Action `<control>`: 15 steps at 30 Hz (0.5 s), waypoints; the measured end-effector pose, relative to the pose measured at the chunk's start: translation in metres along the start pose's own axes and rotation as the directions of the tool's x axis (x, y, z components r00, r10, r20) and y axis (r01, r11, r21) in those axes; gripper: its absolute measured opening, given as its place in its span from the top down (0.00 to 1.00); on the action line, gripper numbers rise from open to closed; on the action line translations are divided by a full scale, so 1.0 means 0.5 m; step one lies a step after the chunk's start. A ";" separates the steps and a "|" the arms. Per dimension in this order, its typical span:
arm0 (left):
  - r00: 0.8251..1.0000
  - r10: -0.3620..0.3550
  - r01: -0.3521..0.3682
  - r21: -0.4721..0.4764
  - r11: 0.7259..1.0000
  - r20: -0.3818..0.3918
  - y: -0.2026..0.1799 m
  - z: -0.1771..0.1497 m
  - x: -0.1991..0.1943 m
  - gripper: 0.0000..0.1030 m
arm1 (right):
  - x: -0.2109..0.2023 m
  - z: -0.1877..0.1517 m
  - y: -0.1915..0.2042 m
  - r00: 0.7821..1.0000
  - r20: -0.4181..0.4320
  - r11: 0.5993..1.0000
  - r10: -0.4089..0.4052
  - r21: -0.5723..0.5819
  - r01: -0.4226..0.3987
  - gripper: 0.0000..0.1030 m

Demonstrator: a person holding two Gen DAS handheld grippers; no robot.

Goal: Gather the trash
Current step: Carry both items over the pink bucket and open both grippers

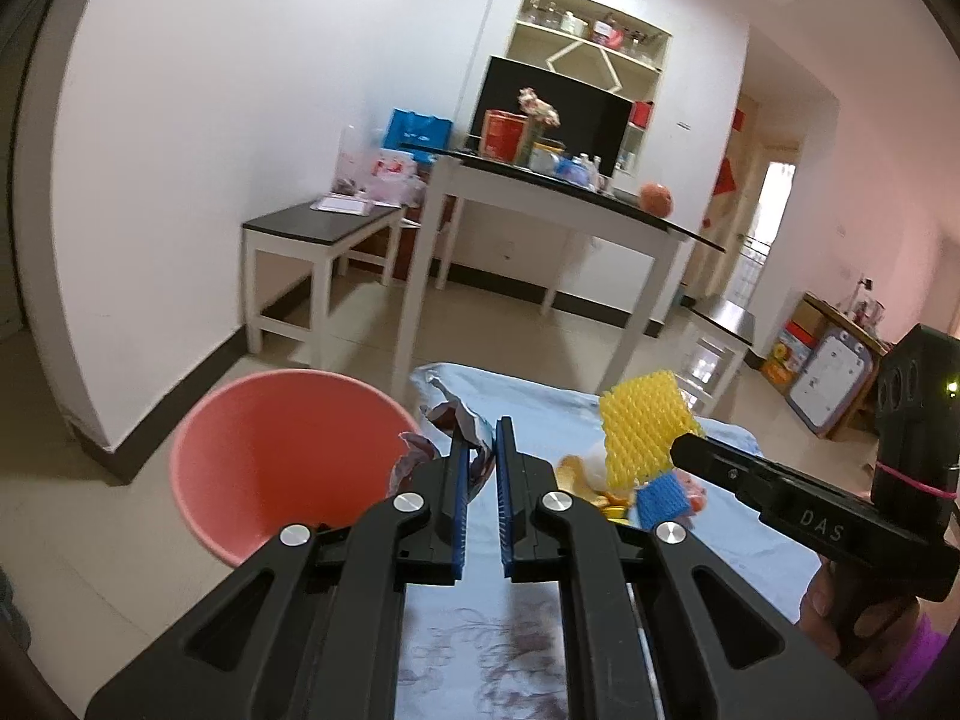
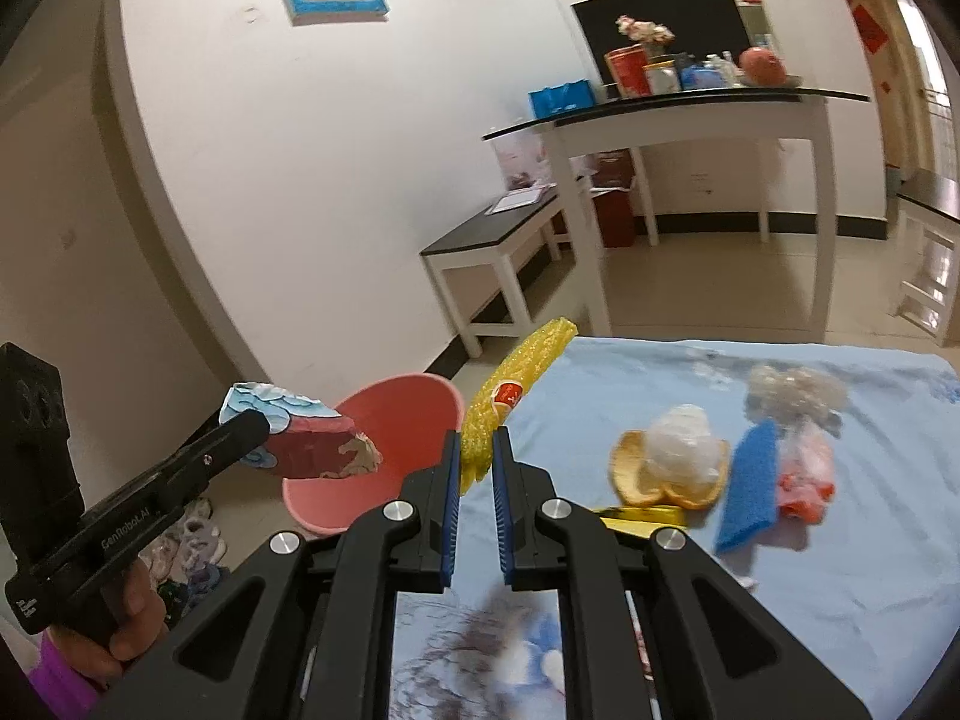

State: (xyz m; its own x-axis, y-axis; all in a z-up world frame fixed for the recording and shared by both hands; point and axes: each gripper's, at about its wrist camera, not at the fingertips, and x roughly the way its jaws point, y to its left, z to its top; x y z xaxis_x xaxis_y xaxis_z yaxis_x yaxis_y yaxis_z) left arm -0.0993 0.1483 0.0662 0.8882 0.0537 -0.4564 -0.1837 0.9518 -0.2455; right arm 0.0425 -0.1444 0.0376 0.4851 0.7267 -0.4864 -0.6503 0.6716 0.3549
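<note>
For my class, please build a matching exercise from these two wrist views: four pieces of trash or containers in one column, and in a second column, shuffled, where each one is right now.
Things
1. yellow foam net
2. crumpled wrapper
3. orange peel
4. pink bin

Places
A. on the floor beside the cloth
B. gripped in the right gripper
C. lying on the blue cloth
D. gripped in the left gripper

Pairs: 1-B, 2-D, 3-C, 4-A

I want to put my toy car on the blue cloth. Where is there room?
The blue cloth is bare near its right edge, beyond the blue foam strip, and along the far edge past the clear plastic wad. It is crowded in the middle, around the orange peel and red wrapper.
</note>
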 end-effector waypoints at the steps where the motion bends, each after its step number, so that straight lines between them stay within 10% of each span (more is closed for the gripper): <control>1: 1.000 0.010 -0.010 -0.003 1.000 0.002 0.008 0.000 -0.002 0.92 | 0.004 0.000 0.008 1.000 -0.004 1.000 0.006 -0.006 -0.006 0.90; 15: 0.992 0.128 -0.129 -0.070 0.989 -0.022 0.125 -0.019 0.012 0.92 | 0.135 0.000 0.131 0.991 -0.102 0.990 0.084 -0.109 -0.095 0.90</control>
State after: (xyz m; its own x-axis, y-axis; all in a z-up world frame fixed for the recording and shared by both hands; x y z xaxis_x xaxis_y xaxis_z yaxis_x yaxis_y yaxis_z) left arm -0.1093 0.2050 0.0398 0.8481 0.1681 -0.5024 -0.3257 0.9134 -0.2441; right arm 0.0328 -0.0515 0.0282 0.3670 0.7618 -0.5338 -0.7530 0.5803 0.3104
